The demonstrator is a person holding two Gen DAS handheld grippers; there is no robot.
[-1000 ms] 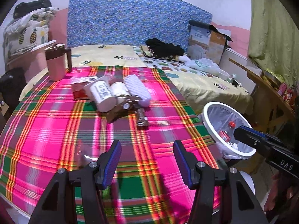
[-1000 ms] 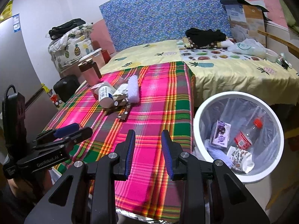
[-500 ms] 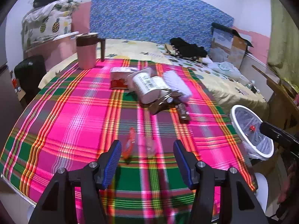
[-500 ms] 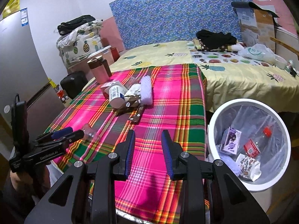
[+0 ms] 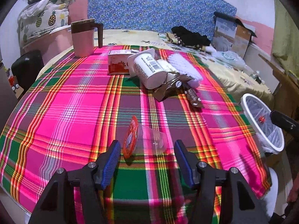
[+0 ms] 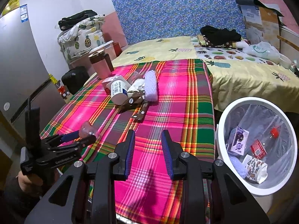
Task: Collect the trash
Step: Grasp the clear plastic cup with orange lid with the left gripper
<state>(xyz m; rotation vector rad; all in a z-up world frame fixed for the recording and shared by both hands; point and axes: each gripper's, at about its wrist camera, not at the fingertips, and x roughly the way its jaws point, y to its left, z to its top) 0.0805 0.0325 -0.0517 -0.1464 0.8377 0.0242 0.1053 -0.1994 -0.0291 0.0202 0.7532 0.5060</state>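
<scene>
Left wrist view: left gripper (image 5: 147,154) opening, empty, just short of clear cup (image 5: 147,139). Probably light, thin, crushable; best pinched gently across the body.

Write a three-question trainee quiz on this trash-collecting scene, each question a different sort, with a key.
1. True or false: the clear plastic cup stands upright on the plaid tablecloth.
2. Multiple choice: where is the white trash bin relative to the table? A) on the table B) beside the table's edge, lower than the tabletop C) on the bed
3. Fill in: in its own wrist view, nothing lies between the pads of the ____ gripper.

Key
1. False: it lies on its side, red lid to the left in the left wrist view, just ahead of the left gripper, whose jaws are opening.
2. B
3. Right: the right gripper shows only cloth between its pads.
</scene>
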